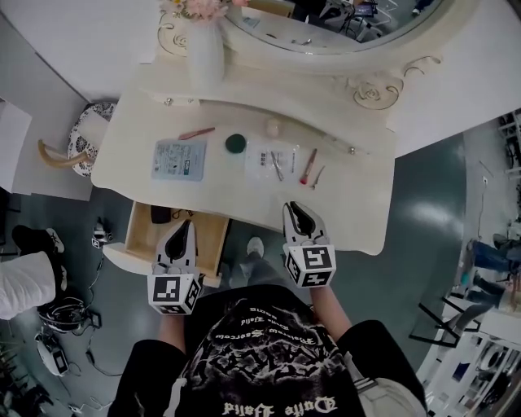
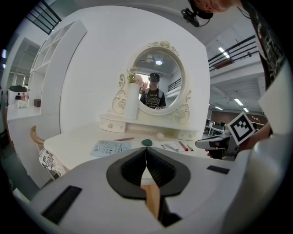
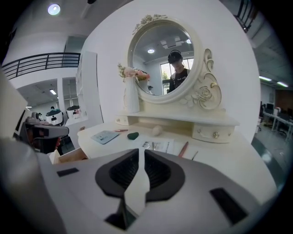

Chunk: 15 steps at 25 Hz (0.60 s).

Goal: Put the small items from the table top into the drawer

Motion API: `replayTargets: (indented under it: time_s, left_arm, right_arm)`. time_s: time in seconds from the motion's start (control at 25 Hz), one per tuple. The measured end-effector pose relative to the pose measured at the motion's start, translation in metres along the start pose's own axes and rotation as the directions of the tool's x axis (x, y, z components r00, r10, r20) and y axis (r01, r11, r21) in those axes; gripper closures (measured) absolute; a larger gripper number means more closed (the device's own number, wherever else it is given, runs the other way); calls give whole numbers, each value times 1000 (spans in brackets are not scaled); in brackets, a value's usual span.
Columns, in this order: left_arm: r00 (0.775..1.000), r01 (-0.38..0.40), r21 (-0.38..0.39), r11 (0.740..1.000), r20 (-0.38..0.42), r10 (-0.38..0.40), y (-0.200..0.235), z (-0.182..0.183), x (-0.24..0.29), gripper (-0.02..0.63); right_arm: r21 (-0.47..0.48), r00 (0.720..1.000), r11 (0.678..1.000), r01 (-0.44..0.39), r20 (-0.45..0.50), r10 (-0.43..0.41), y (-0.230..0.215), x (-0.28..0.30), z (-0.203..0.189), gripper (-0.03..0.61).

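Observation:
On the cream dressing table (image 1: pixel 362 216) lie a blue-white packet (image 1: pixel 179 159), a brown pencil (image 1: pixel 197 133), a green disc (image 1: pixel 236 143), a pale egg-shaped sponge (image 1: pixel 272 128), a clear packet of metal tools (image 1: pixel 273 162), a red pen (image 1: pixel 308 165) and tweezers (image 1: pixel 317 177). The wooden drawer (image 1: pixel 213 238) under the table's left front stands pulled out, with a dark item (image 1: pixel 160 215) inside. My left gripper (image 1: pixel 184 224) hovers over the drawer, its jaws shut and empty (image 2: pixel 146 151). My right gripper (image 1: pixel 295 206) is above the table's front edge, short of the pen, with a narrow empty gap (image 3: pixel 142 151).
A white vase of flowers (image 1: pixel 203 49) and an oval mirror (image 1: pixel 326 24) stand at the back of the table. A chair with a patterned cushion (image 1: pixel 85 138) is at the left end. Cables and gear litter the floor at lower left (image 1: pixel 57 326).

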State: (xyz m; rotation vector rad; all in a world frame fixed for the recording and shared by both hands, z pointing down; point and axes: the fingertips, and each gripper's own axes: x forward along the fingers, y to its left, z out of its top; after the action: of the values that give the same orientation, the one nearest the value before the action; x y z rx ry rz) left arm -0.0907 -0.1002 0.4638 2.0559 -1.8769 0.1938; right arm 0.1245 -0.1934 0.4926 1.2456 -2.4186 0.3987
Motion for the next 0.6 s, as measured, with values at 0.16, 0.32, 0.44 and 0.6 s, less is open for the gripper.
replayTargets:
  time_s: [0.16,0.32,0.44,0.6]
  left_arm:
    - [1000,2,-4,1000,2,-2,-6,1,8,598]
    - [1000,13,4,1000,2,-13,-11,1,15,598]
    - [1000,6,7,1000,-4,-6,-12,1,17,598]
    - [1000,0,-2,1000,3,0,-10,4,17,598]
  right_arm:
    - [13,1000,1000,29,8,-29,-14,-1,0,565]
    - [27,998,998,49,28,-50,-24,-2,3,569]
    - [33,998,998,62,26,-62,-29,-1,4,569]
    - [31,998,998,56,23,-57,-30,0,4,571]
